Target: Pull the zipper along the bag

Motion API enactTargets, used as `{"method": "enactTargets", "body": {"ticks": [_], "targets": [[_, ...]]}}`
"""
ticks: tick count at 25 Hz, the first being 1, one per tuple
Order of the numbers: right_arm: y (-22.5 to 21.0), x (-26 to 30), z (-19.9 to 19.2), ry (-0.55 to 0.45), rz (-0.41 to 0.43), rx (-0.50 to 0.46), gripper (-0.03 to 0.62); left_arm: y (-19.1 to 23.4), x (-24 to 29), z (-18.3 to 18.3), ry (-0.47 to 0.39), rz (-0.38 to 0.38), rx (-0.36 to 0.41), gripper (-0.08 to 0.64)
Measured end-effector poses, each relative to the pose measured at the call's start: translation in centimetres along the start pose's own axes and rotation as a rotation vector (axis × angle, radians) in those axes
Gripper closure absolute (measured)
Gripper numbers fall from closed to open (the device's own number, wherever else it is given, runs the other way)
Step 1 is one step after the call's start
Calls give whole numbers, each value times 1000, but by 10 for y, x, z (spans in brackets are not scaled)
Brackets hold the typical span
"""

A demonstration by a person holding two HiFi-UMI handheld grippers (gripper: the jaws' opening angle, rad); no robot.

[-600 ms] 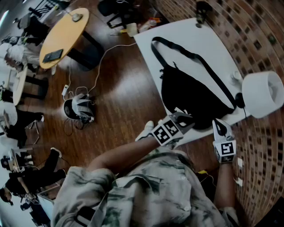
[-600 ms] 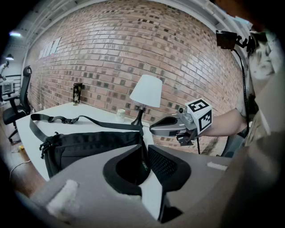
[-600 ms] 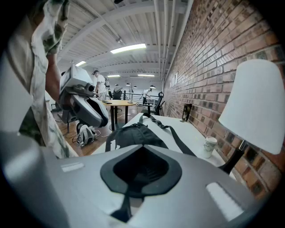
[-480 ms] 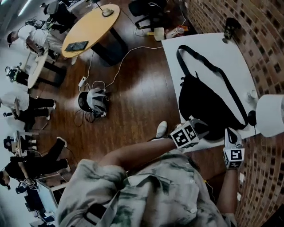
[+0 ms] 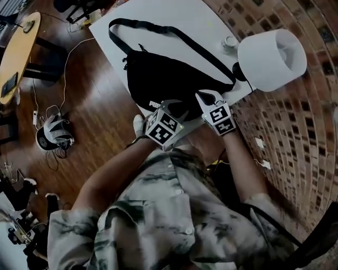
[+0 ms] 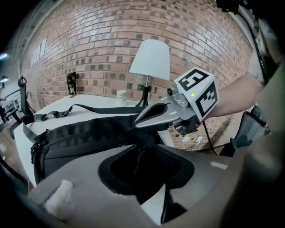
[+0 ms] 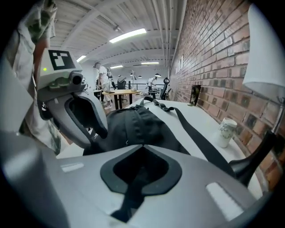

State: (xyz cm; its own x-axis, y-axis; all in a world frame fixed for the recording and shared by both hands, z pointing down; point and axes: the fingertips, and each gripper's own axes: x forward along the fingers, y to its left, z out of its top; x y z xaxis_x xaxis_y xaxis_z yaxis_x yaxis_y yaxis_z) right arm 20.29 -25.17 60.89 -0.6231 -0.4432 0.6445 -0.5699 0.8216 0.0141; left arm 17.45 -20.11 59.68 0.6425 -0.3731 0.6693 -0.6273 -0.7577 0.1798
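A black sling bag (image 5: 169, 79) lies on the white table (image 5: 195, 16) with its strap looping toward the far side. Both grippers meet at the bag's near end. My left gripper (image 5: 173, 107) is closed on a bunch of the bag's black fabric (image 6: 149, 167), which fills the hollow between its jaws. My right gripper (image 5: 210, 98) is shut on a thin black zipper pull (image 7: 133, 196) that runs down between its jaws. The bag's body (image 7: 142, 124) stretches away ahead of it. In the left gripper view the right gripper (image 6: 153, 116) hovers just over the bag (image 6: 80, 133).
A white-shaded lamp (image 5: 272, 52) stands on the table's right corner near my right gripper, with a small cup (image 5: 229, 42) beside it. A brick wall (image 5: 296, 121) runs along the right. Wooden floor, cables and a helmet-like object (image 5: 53, 134) lie to the left.
The head view has swung, so the table sits higher and more central. My right gripper has moved from the table edge onto the bag's near end, close beside the left gripper.
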Motion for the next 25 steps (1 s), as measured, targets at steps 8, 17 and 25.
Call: {"method": "enactTargets", "body": {"ticks": [8, 17, 25], "targets": [[7, 21, -26, 62, 23, 50, 585, 0, 38, -10, 94, 9, 29, 423], [8, 25, -31, 68, 36, 62, 586, -3, 51, -18, 174, 7, 31, 423], [9, 28, -32, 61, 47, 64, 589, 5, 44, -25, 175, -23, -26, 517]]}}
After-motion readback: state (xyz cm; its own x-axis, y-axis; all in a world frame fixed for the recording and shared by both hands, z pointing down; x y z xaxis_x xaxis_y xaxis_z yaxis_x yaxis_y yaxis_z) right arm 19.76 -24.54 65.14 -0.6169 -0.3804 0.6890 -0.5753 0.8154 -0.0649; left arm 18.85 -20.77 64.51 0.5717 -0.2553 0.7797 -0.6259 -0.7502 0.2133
